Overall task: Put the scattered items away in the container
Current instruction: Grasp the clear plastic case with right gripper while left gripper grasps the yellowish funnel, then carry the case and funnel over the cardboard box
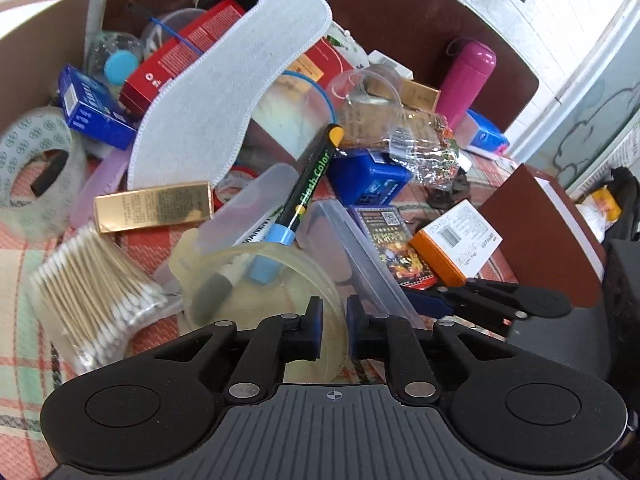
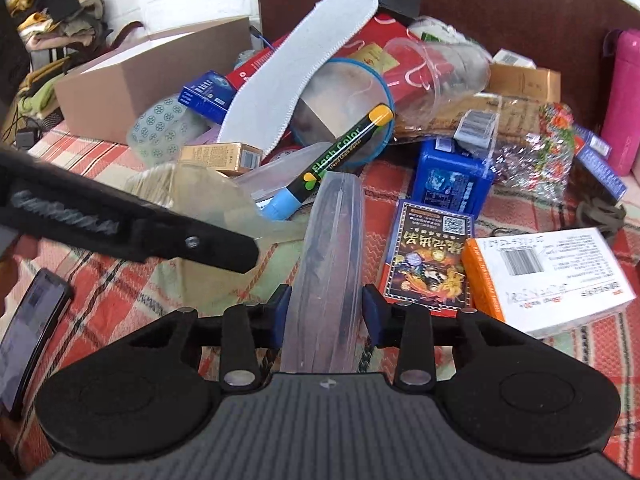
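Box (image 2: 152, 68) lies far-left beyond the clear case (image 2: 332, 264) your right gripper (image 2: 327, 312) clamps lengthwise; left gripper (image 1: 334, 330), nearly closed, pinches the yellowish tub's (image 1: 264, 288) rim, nearer it.

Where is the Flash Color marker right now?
The marker lies slanted mid-pile in both wrist views, its blue cap down inside the yellowish translucent bowl, its yellow end up toward the white insole, just left of the clear plastic case.

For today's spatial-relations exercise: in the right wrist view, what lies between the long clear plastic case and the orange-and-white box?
A pack of playing cards lies flat on the plaid cloth between the clear case in the right gripper and the orange-and-white box; right wrist view.
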`<state>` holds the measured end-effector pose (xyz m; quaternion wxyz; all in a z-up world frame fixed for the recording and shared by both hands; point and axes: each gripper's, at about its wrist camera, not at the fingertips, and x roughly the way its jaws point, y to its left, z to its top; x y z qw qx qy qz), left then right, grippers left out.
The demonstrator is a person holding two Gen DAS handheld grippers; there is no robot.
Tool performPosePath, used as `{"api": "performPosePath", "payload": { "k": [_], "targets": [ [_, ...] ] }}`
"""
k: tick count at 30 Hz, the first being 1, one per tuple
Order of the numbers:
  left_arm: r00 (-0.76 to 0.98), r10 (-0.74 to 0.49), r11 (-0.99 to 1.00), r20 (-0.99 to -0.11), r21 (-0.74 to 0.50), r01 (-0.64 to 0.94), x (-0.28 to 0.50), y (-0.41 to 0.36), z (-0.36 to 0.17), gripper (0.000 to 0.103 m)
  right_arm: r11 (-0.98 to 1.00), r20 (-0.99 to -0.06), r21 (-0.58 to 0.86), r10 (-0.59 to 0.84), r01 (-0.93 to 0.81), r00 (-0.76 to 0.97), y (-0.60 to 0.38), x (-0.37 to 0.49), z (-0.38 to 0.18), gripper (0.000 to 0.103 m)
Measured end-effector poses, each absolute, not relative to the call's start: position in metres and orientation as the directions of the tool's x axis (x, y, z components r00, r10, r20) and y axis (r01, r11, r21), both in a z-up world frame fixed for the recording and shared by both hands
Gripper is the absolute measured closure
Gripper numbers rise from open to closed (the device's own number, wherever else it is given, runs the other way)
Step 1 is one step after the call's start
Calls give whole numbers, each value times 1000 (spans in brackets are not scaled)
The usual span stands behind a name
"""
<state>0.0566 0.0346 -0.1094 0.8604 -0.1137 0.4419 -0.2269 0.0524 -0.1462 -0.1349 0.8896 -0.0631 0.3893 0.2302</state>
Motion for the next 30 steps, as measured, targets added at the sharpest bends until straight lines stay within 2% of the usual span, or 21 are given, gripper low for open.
{"api": "performPosePath", "payload": {
  "k": [1,2,3,4,6,7,10,15,20,30],
  "targets": [
    [512,-477,879,-714,-387,280,57,35,-110,53,888,-730,88,365,-451,577,-146,57,-139,59],
    [519,-459,888,-721,-375,264,59,36,-111,42,890,-738,108,371,-444,564,-146,62,-142,58],
    [520,-446,895,-728,-368,252,62,37,-113,42,890,-730,114,376,-441,570,-145,64,-143,58],
    [509,-450,893,-734,-375,249,64,37,-116,55,890,-730,110,374,-443,571,-144,65,-143,58],
    [473,-487,873,-734,-414,256,67,36,-122,71,888,-732,98,370,-449,572,-141,66,-142,58],
    [456,-507,862,-732,-435,261,67,35,-124,86,887,-733,94,369,-452,571,-141,65,-142,59],
    [463,-485,874,-742,-388,294,61,27,-121,91,888,-742,88,361,-452,565,-143,62,-140,60],
    [467,-472,881,-748,-380,283,64,24,-125,83,884,-749,103,371,-456,549,-148,60,-141,60],
    [509,-433,898,-744,-306,317,50,19,-113,101,882,-748,101,372,-461,549,-149,57,-139,61],
    [587,-438,899,-681,-316,304,15,42,-84,101,854,-704,116,431,-508,565,-150,34,-115,64]
  ]
}}
